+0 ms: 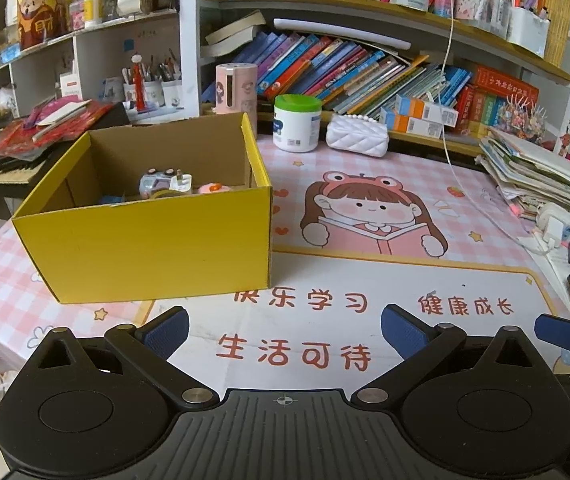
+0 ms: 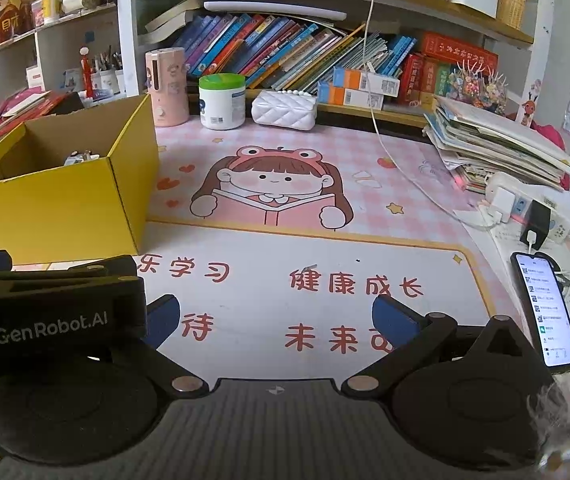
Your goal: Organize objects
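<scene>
A yellow cardboard box (image 1: pixel 153 236) stands open on the left of the pink desk mat (image 1: pixel 365 280). Inside it lie a small white and purple toy (image 1: pixel 156 181), a white plug (image 1: pixel 183 184) and a pink round item (image 1: pixel 213 189). My left gripper (image 1: pixel 283 330) is open and empty, low over the mat in front of the box. My right gripper (image 2: pixel 273 314) is open and empty over the mat, to the right of the box (image 2: pixel 65 196). The left gripper's black body (image 2: pixel 53 316) shows at the left in the right wrist view.
A white jar with a green lid (image 1: pixel 297 123), a pink cylinder (image 1: pixel 236 88) and a white quilted purse (image 1: pixel 357 136) stand at the back. A stack of books (image 2: pixel 497 140), a power strip (image 2: pixel 525 204) and a lit phone (image 2: pixel 547 312) sit at the right. A white cable (image 2: pixel 405 168) crosses the mat.
</scene>
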Demonstrator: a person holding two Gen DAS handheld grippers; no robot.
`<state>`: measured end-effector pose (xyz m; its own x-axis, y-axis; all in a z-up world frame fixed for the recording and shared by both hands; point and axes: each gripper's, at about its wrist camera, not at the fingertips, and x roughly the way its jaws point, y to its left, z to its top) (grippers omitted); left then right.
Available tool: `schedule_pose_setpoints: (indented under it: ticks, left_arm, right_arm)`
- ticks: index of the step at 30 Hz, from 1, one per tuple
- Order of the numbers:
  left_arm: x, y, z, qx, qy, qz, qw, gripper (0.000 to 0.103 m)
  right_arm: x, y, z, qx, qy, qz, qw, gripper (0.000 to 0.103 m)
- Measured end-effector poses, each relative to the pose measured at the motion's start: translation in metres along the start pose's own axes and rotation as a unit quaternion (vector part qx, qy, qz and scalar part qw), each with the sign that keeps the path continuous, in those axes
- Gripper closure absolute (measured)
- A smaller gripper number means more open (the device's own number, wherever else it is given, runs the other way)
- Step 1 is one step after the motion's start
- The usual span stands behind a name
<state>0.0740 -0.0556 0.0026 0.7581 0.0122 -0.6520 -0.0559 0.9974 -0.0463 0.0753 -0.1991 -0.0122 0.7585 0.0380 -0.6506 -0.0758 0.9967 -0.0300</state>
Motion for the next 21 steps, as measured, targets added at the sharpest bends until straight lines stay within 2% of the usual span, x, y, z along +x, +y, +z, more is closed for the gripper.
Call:
schedule_pose_setpoints:
  ticks: [21]
  left_arm:
    - [0.007, 0.005, 0.003, 0.014, 0.0, 0.019, 0.9997, 0.0]
  right_arm:
    - [0.011, 0.011, 0.004, -0.015, 0.011, 0.006, 1.0, 0.0]
